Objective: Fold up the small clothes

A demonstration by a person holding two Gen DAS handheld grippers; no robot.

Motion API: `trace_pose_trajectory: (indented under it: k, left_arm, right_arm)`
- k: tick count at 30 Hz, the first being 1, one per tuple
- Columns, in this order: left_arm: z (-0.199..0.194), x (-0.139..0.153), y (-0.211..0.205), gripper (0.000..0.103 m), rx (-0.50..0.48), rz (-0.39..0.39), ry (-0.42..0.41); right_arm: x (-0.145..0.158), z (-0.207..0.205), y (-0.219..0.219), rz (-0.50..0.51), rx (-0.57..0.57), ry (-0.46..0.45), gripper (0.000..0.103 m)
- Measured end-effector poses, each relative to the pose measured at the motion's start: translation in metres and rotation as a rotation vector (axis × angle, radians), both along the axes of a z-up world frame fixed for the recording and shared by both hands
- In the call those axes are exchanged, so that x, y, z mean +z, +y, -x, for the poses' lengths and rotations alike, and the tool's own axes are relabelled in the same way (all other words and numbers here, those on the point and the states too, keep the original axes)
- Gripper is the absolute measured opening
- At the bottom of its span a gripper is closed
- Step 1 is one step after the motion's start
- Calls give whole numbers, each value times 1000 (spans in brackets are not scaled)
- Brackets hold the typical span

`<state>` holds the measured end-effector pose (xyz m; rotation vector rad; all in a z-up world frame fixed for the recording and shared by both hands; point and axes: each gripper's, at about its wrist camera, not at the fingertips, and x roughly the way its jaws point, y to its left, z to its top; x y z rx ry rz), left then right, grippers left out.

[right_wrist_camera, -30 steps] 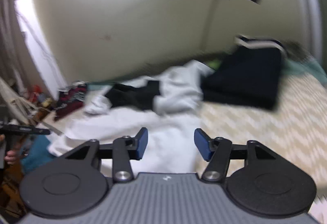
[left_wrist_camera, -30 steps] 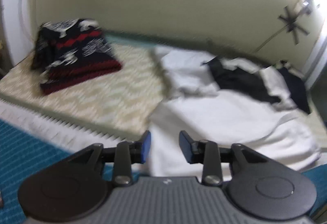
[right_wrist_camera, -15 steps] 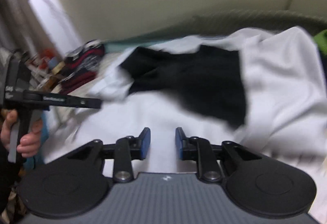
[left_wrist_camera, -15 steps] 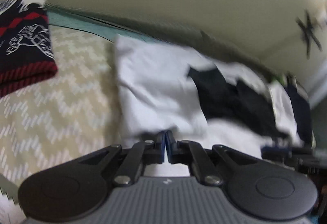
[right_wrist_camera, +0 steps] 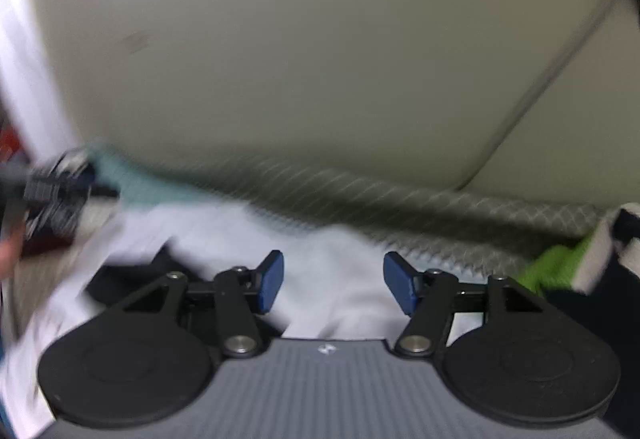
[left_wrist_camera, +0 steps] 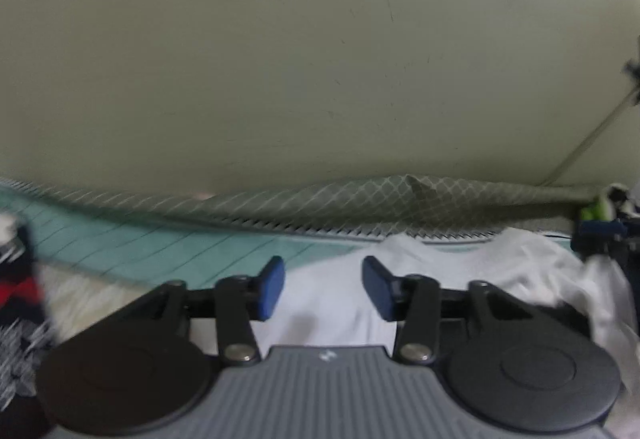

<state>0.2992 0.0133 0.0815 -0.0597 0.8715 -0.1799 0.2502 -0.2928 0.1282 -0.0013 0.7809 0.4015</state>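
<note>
Here, two hand-held grippers hang over a white garment (left_wrist_camera: 452,263) spread on a bed, its far edge lying close to the diamond-patterned bedding (left_wrist_camera: 360,207) bunched along a pale wall (left_wrist_camera: 320,59). The left gripper (left_wrist_camera: 323,289) has its blue pads apart and opening, with nothing pinched between them; white cloth shows below the gap. A teal sheet (left_wrist_camera: 160,247) runs to its left, and a dark red-and-white patterned garment (left_wrist_camera: 20,291) sits at the frame's left edge. The right gripper (right_wrist_camera: 333,289) is likewise parted and widening, empty, above the same white cloth, where a black patch (right_wrist_camera: 120,279) lies on the fabric to its left. A bright green item (right_wrist_camera: 556,263) rests at the right, beside dark clothing (right_wrist_camera: 600,303). Motion blur softens most detail.
</note>
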Motion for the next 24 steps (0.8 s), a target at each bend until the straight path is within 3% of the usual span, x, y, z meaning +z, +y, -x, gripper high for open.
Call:
trace_pose_trajectory:
  k: [4, 8, 9, 10, 11, 12, 13, 14, 19, 24]
  left_arm:
    - [-41, -31, -28, 48, -37, 20, 67]
    - [-60, -61, -51, 48, -67, -15, 113]
    - [-59, -64, -53, 46, -66, -22, 83]
    - [-59, -66, -55, 30, -76, -14, 76]
    - [-57, -66, -55, 12, -92, 15, 73]
    - [-54, -64, -55, 11, -96, 35, 74]
    - [-49, -60, -55, 9, -89, 20, 65]
    - [-43, -56, -55, 9, -94, 15, 57]
    - [13, -6, -39, 8, -110, 60, -49]
    - [109, 50, -9, 8, -126, 155, -170]
  right_arm:
    - [-29, -54, -9, -66, -81, 117, 66]
    - [-49, -68, -10, -79, -30, 169, 66]
    - [-52, -69, -9, -77, -25, 175, 66]
    - [-53, -70, -8, -87, -24, 180, 65]
    - [-53, -69, -8, -105, -12, 183, 57]
    - [-52, -69, -5, -114, 7, 186, 46]
    - [-52, -67, 0, -109, 22, 184, 22]
    - [-49, -63, 4, -98, 32, 168, 16]
    - [-3, -13, 16, -114, 92, 40, 12]
    - [53, 86, 20, -127, 196, -97, 12]
